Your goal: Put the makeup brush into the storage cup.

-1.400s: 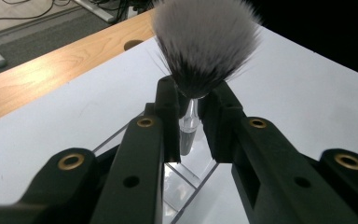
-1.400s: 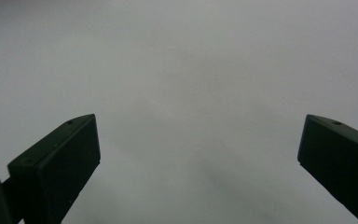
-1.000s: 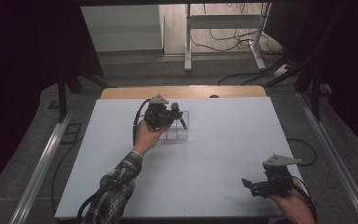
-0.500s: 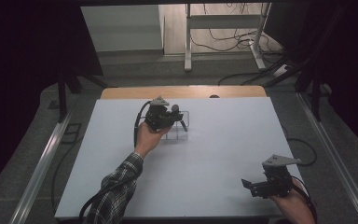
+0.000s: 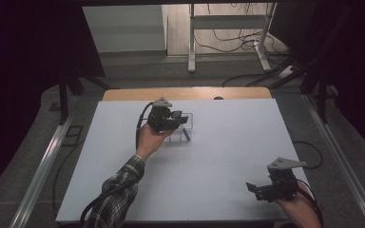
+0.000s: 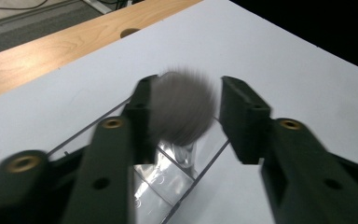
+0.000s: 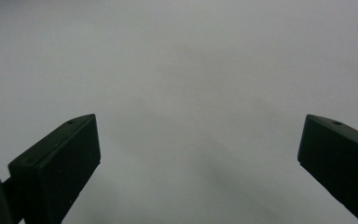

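Note:
My left gripper (image 5: 181, 118) hovers over a clear plastic compartment tray (image 5: 190, 124) at the far middle of the white table (image 5: 228, 142). In the left gripper view its jaws have just been opening, and a blurred grey round piece (image 6: 182, 112) hangs loose between the fingertips above the tray (image 6: 168, 186). A gap shows beside the right pad. A short dark piece (image 5: 186, 134) leans in the tray under the gripper. My right gripper (image 5: 253, 189) rests near the table's front right corner, jaws wide apart (image 7: 198, 154) with bare table between them.
A wooden strip (image 5: 190, 93) with a hole runs along the far edge of the table. Metal rails (image 5: 43, 166) flank both sides. Table legs and cables (image 5: 228, 42) stand on the floor beyond.
Both hands stay where they were. The left gripper's jaws look a little wider apart over the tray than in the earlier frames.

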Demonstrator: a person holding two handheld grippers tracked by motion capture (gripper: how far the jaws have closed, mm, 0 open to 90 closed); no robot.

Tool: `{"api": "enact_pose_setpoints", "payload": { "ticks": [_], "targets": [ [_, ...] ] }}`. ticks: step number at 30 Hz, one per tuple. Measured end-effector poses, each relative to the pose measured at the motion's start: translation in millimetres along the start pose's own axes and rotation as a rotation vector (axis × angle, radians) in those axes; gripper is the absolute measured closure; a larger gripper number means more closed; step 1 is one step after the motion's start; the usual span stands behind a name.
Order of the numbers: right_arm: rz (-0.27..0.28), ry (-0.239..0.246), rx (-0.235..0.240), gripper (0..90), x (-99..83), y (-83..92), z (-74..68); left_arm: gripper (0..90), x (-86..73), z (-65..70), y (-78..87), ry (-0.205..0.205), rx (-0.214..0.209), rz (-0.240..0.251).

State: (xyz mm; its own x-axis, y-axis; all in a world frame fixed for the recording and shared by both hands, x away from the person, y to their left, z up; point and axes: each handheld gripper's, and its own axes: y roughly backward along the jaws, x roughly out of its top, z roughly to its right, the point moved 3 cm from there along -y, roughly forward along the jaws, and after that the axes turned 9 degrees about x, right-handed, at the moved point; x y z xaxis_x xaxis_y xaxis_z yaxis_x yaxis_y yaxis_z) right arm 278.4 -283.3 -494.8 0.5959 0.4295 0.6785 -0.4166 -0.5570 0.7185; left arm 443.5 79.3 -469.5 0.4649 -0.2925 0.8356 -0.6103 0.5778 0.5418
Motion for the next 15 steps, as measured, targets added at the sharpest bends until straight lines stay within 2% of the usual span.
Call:
{"api": "enact_pose_setpoints", "payload": {
  "ticks": [5, 10, 13, 15],
  "targets": [
    [0.0, 0.001, -0.001, 0.0, 0.0, -0.1, -0.2, 34.1, 2.1, -1.2, 2.1, 0.0, 0.001, 0.009],
    [0.003, 0.0, -0.001, 0.0, 0.2, -0.1, -0.2, 16.8, 2.5, -1.7, 2.3, -0.004, 0.005, -0.004],
    [0.004, 0.001, 0.0, 0.0, 0.3, 0.4, -0.1, 10.3, 2.4, -2.8, 2.3, 0.004, -0.002, -0.013],
    [0.007, 0.001, 0.0, 0.0, 0.5, 0.6, -0.1, 6.2, 1.6, -2.4, 2.1, -0.011, -0.006, -0.024]
  ]
}}
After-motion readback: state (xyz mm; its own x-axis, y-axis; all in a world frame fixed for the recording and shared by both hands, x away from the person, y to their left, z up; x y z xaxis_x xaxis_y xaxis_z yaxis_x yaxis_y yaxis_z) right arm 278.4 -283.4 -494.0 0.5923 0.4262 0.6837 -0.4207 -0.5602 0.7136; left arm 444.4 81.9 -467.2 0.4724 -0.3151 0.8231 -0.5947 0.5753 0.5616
